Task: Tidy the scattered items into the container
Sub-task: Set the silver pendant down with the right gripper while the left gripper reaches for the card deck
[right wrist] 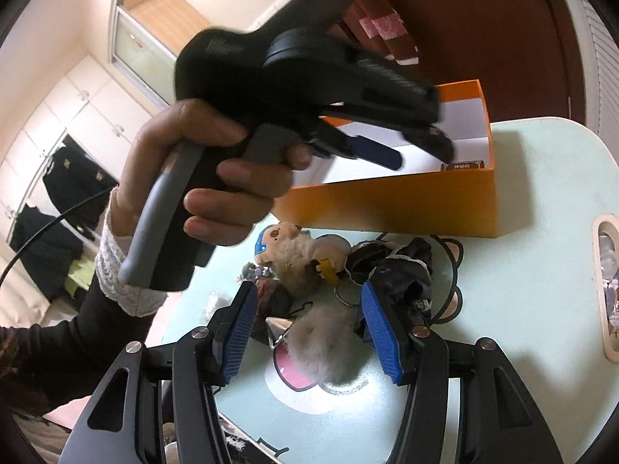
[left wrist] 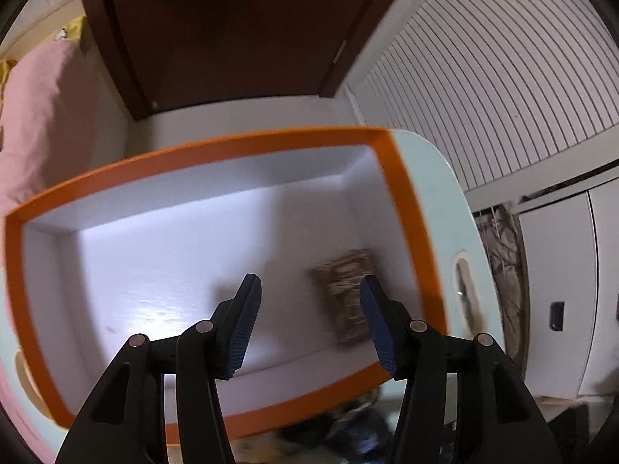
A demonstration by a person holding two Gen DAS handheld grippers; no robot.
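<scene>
An orange box [left wrist: 402, 208] with a white inside stands on the pale green table. A brown woven item [left wrist: 346, 294], blurred, lies on its floor near the right wall. My left gripper [left wrist: 309, 282] hangs open over the box with nothing between its fingers. In the right wrist view a hand holds the left gripper [right wrist: 414, 150] above the orange box [right wrist: 387, 205]. In front of the box lie a beige plush toy [right wrist: 298, 255], a grey fluffy pompon [right wrist: 321, 336], a key ring and dark cloth [right wrist: 402, 270]. My right gripper [right wrist: 307, 294] stands open, and the pompon shows between its fingers, untouched.
The table [right wrist: 522, 251] has a cartoon print and a slot [right wrist: 607, 290] at its right edge. A dark wooden door [left wrist: 232, 38] and a white slatted panel [left wrist: 483, 77] stand behind it. A pink cloth [left wrist: 46, 116] lies to the left.
</scene>
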